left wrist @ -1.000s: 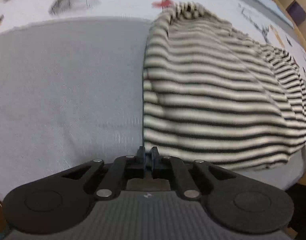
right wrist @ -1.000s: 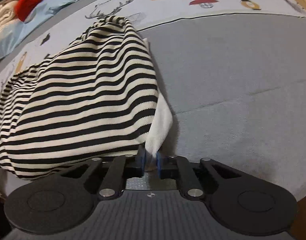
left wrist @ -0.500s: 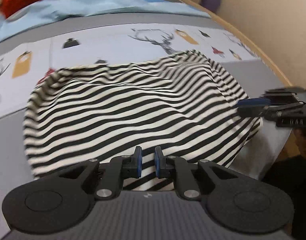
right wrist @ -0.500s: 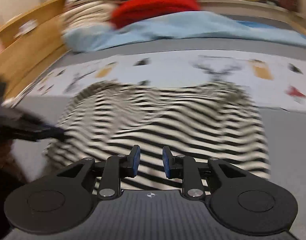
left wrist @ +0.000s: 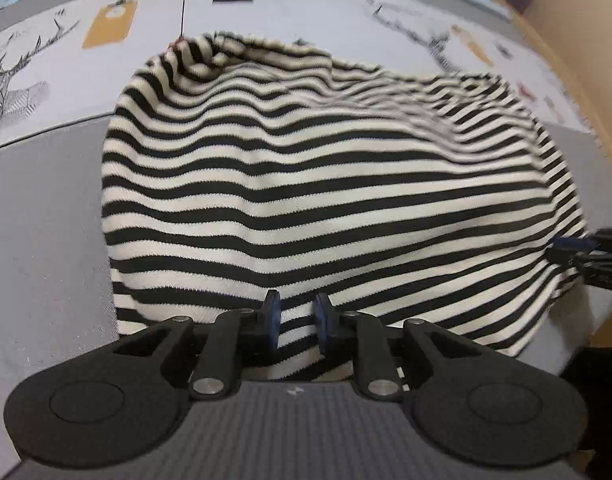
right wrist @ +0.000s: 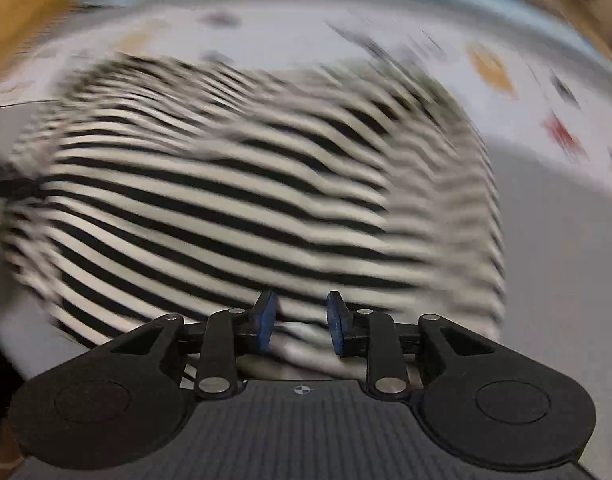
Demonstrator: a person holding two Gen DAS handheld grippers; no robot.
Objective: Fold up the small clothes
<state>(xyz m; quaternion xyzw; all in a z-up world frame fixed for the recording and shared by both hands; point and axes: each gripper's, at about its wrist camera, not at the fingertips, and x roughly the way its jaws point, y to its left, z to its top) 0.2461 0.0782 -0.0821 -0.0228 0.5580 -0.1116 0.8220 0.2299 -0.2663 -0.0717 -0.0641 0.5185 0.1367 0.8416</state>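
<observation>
Left gripper (left wrist: 295, 322): jaws have parted a little from the tight pinch of a second ago; nothing held, the near hem just lies in the gap.
Striped garment (left wrist: 326, 200): folded and down on the grey mat (left wrist: 42, 208), its far edge reaching onto the printed sheet (left wrist: 86, 40). Both corners have been let go, so I'd call this fold laid.
Fabric: soft knit, black and cream bands, a rounded lump with ripples along the top, not yet pressed flat.
Bed covering: smooth grey cloth near us, pale sheet with a stag (left wrist: 10, 88) and tag prints beyond.
Right gripper (right wrist: 302, 322): a second back it was clamped on a white corner; now the blue pads (right wrist: 266, 320) stand a bit wider apart than the left pair, empty, over the near edge.
Right view: heavy motion blur, so this hand is on the move; stripes smear, details unreadable.
Next, by my reckoning: smooth it or take another fold.
</observation>
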